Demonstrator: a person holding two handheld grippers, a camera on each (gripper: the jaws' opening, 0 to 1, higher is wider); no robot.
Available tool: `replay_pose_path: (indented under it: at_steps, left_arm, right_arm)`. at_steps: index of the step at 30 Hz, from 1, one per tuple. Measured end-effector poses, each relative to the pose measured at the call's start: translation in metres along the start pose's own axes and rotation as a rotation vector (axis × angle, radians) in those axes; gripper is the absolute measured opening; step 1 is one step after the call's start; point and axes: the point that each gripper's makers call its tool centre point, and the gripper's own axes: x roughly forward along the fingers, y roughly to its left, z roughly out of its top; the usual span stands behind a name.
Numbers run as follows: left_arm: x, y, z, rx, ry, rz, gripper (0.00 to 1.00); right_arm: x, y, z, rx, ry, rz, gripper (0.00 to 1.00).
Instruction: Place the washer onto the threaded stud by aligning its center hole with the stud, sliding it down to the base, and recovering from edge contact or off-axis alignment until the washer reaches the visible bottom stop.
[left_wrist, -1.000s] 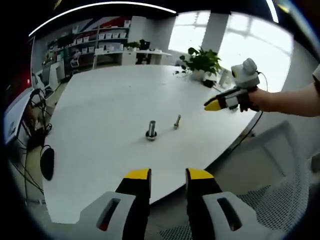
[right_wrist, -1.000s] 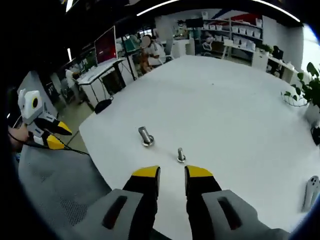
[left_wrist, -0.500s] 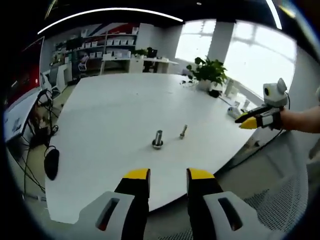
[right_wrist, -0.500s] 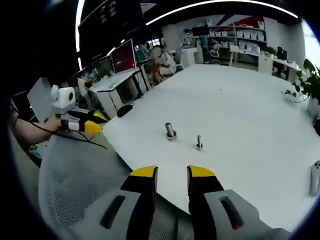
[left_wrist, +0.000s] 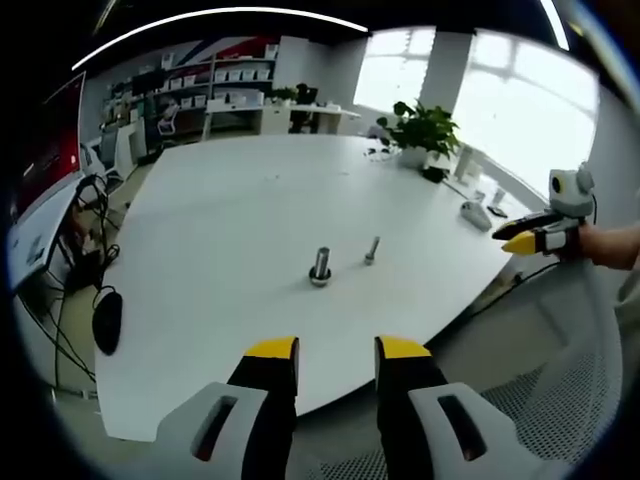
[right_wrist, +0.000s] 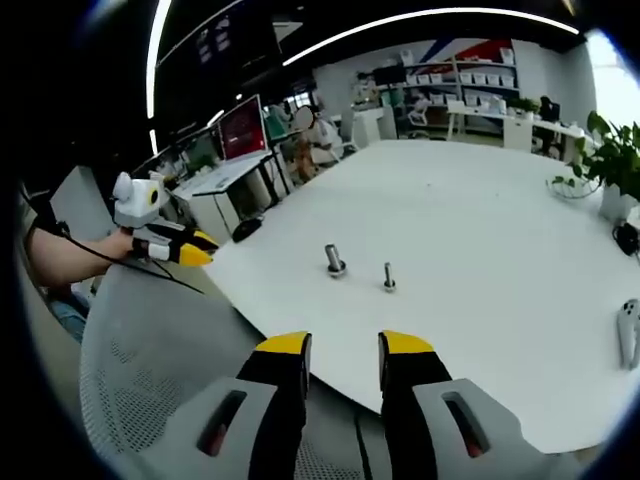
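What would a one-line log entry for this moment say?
left gripper: open, empty | right gripper: open, empty | stud with washer, small bolt: upright on white table, untouched

2 studs side by side on the table (left_wrist: 220, 220), washer-based stud (left_wrist: 321, 267) beside thinner stud (left_wrist: 371, 250), apart

Brightness: both views bright, evenly lit indoor light.
Source: daylight from windows (left_wrist: 480, 90); curved ceiling light strip (right_wrist: 400, 25).
Glare: windows blown out; white table (left_wrist: 220, 210) washed pale.
Shadows: faint and soft.
Distortion: strong fisheye bending at edges.
Focus: centre fairly sharp; margins soft.
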Motion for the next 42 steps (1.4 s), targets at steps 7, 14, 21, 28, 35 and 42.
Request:
replay_pose_path:
  at_steps: [7,14,21,28,35,42]
  left_arm:
    - [0.0,0.005,-0.002,-0.004,0.007,0.027,0.28]
    - [0.001,0.001,-0.004,0.015,0.016,0.014,0.28]
    - [0.0,0.005,-0.008,0.0,0.031,0.035,0.27]
    - [0.001,0.007,-0.012,0.005,0.049,0.041,0.27]
    - [-0.001,0.011,-0.009,-0.01,0.029,0.061,0.27]
    - [-0.001,0.012,-0.01,-0.009,0.038,0.07,0.27]
  right_arm:
    - [0.003,-0.007,-0.005,0.04,0.005,-0.005,0.3]
    - [0.002,-0.01,-0.013,0.045,0.023,-0.028,0.31]
    - [0.004,-0.003,-0.014,0.026,0.03,-0.001,0.31]
    - [0.007,0.005,-0.018,-0.018,0.061,0.032,0.31]
    - [0.007,0.006,-0.018,-0.008,0.051,0.046,0.31]
    - [0.006,0.008,-0.016,-0.021,0.043,0.057,0.31]
